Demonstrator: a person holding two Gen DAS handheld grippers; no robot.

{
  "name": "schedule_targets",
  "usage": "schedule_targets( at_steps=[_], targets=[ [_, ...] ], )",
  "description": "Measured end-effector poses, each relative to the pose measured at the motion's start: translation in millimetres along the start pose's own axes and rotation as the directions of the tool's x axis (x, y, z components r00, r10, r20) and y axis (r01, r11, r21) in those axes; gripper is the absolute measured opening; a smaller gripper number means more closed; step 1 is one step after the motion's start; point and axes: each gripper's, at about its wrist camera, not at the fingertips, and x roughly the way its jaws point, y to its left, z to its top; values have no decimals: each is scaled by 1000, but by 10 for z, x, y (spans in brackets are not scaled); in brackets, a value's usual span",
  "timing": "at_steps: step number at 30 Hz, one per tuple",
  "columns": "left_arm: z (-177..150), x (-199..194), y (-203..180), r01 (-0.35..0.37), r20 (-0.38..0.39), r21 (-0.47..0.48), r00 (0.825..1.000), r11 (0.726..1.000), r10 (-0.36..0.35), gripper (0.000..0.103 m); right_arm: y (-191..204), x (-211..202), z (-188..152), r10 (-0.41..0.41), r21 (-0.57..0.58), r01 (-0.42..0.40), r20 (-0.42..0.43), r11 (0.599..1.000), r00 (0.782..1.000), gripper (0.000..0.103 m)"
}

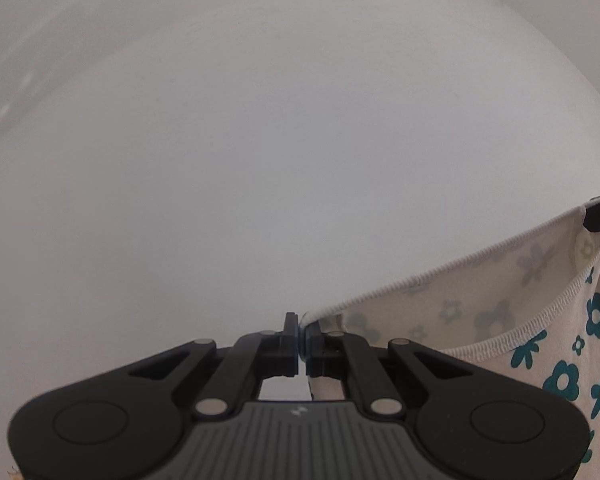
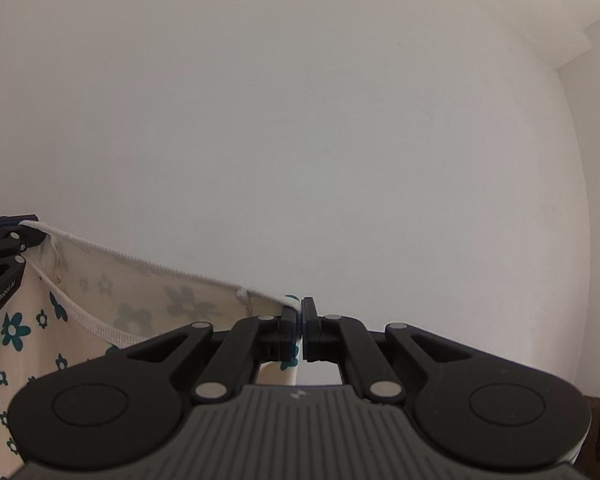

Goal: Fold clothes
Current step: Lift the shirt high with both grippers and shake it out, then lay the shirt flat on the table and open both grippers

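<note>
The left gripper (image 1: 302, 340) has its jaws pressed together on the ribbed white hem of a cream garment (image 1: 480, 308) with teal flowers, and the cloth hangs to its right. The right gripper (image 2: 301, 330) pinches the other end of the same hem, so the cloth stretches between them before a plain white wall (image 2: 300, 120). Which kind of garment it is, I cannot tell.

**Gripper pose, both hands**

Left black two-finger gripper (image 1: 302, 338): jaws closed, pinching the ribbed white hem of the cream floral-print garment (image 1: 480, 304). Right black two-finger gripper (image 2: 301, 322): jaws likewise closed on that hem's other end. Both raised, pointing forward, side by side, well apart, hem slung between.
</note>
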Motion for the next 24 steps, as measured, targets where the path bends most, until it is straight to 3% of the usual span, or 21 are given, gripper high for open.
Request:
schedule_targets(
  at_steps=[3, 7, 9, 11, 13, 15, 17, 19, 22, 23, 24],
  targets=[
    [88, -164, 44, -3, 74, -21, 997, 1000, 4, 3, -63, -160, 168, 2, -12, 0, 101, 1000, 995, 2],
    [-204, -552, -36, 53, 103, 60, 993, 997, -59, 3, -121, -421, -71, 39, -85, -28, 135, 996, 990, 2],
    [-493, -878, -121, 92, 79, 131, 992, 987, -103, 3, -173, -583, -335, 76, -131, -62, 100, 989, 992, 2],
    [-825, -1335, -237, 176, 17, 180, 983, 968, -182, 3, -195, -788, -705, 128, -184, -120, 28, 976, 991, 2],
    [-1236, -1779, -354, 289, -71, 196, 957, 937, -281, 3, -164, -1020, -1175, 181, -241, -194, -79, 951, 980, 2],
    [-1691, -2208, -495, 409, -174, 192, 909, 892, -380, 2, -130, -1257, -1698, 227, -270, -281, -214, 921, 950, 2],
    [-2101, -2664, -657, 529, -283, 163, 834, 833, -474, 2, -62, -1628, -2170, 264, -274, -367, -349, 889, 899, 2],
    [-2464, -3010, -805, 625, -384, 109, 744, 773, -547, 2, 50, -2308, -2411, 291, -242, -441, -474, 864, 831, 1],
    [-2869, -3326, -951, 699, -507, 44, 631, 714, -587, 2, 112, -2644, -2658, 324, -143, -504, -613, 852, 721, 1],
    [-2938, -3379, -988, 712, -537, 19, 599, 702, -594, 2, 99, -2697, -2705, 331, -118, -512, -637, 851, 697, 2],
    [-2947, -3418, -981, 722, -560, -4, 571, 692, -600, 2, 48, -2722, -2709, 334, -102, -511, -647, 854, 686, 2]
  ],
)
